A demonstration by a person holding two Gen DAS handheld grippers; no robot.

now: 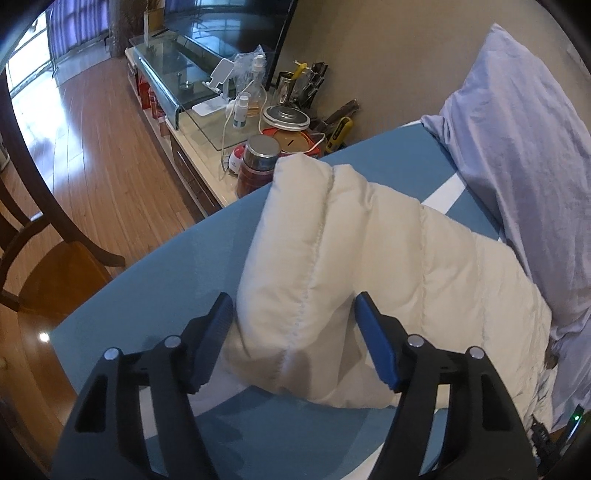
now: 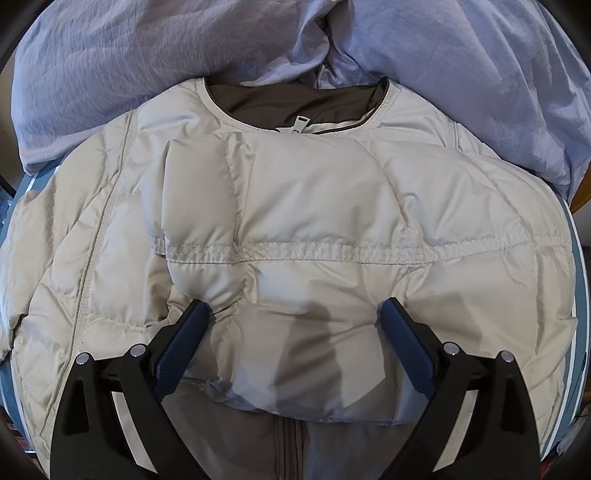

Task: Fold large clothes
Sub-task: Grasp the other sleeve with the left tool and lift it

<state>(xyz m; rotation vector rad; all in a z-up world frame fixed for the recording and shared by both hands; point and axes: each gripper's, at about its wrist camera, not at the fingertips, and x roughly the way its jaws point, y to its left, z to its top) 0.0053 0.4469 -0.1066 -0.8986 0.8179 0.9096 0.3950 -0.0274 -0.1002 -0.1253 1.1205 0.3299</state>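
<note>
A cream quilted puffer jacket [image 2: 295, 229] lies spread on a blue table [image 1: 155, 288], its open neckline, brown lining and zip pull at the far side in the right wrist view, and 1 sleeve [image 2: 280, 206] folded across its chest. In the left wrist view a puffy sleeve end [image 1: 295, 258] of the same jacket stands up from the table, a stitched seam running down its near face. The left gripper [image 1: 295, 314] straddles this sleeve end with its jaws partly open: the left blue pad touches the fabric's side, while the right pad sits at a crease beside it, and whether it presses in I cannot tell, so a firm grip is not shown. The right gripper [image 2: 295, 314] points down on the folded padding at the jacket's middle, its jaws spread wide with both blue pads dug into the fabric on either side of a bulge; whether they pinch it or only rest there I cannot tell. Behind the jacket lies a heap of lavender cloth [image 2: 147, 55], touching its collar and shoulders, and it rises along the right of the left wrist view. Beyond the table's far edge stands a low cabinet [image 1: 199, 162] crowded with a steel-lidded jar [image 1: 258, 166], bottles, a glass riser [image 1: 173, 70] and a dark screen [image 1: 236, 29]. A wooden chair [image 1: 48, 273] stands on the plank floor [image 1: 99, 147] at the left.
</note>
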